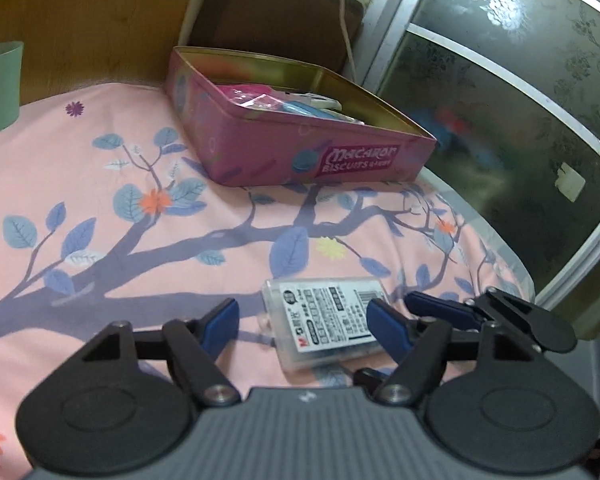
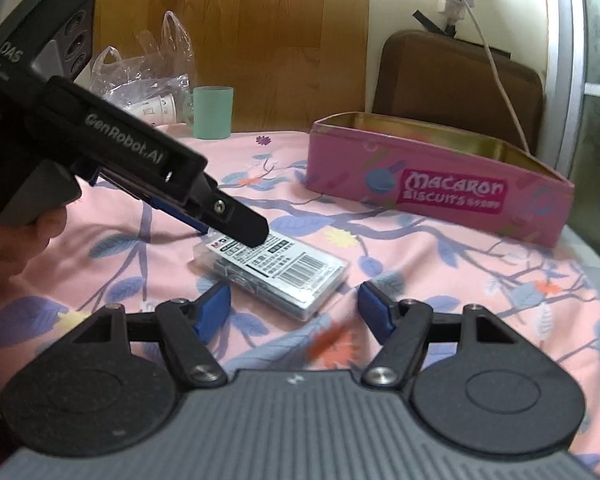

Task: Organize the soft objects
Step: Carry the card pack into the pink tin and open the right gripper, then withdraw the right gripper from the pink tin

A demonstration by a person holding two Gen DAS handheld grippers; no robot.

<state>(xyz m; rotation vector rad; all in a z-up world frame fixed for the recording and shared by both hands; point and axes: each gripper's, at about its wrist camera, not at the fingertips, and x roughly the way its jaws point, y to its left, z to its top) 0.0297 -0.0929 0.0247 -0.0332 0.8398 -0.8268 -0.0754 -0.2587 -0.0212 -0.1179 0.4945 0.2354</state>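
The left tongs (image 1: 302, 322) stand wide open and empty, their blue pads either side of the near end of a clear flat plastic case with a white barcode label (image 1: 324, 322). In the right wrist view one black finger of these tongs lies over the case's far corner; whether it touches I cannot tell. The right tongs (image 2: 294, 308) are likewise spread wide and grip nothing, with the same case (image 2: 276, 272) lying just ahead, between their pads. In the left view the right tongs' blue-padded fingers (image 1: 440, 308) show just beside the case's right edge.

The case lies flat on a pink cloth printed with a purple branch and blue leaves (image 1: 100, 184), which covers the worktop. Beyond it stands an open pink tin marked "Macaron Biscuits" (image 1: 316, 156), already holding coloured packets. A pale green cup (image 2: 213, 112) and a crumpled clear plastic bag (image 2: 148, 72) sit well apart at the back.

The risks, as I judge them: both tongs crowd one small case, so they may knock together, or one may nudge it from the other's reach. The smooth plastic could slip from the pads, and closing too low could pinch the cloth and drag it.
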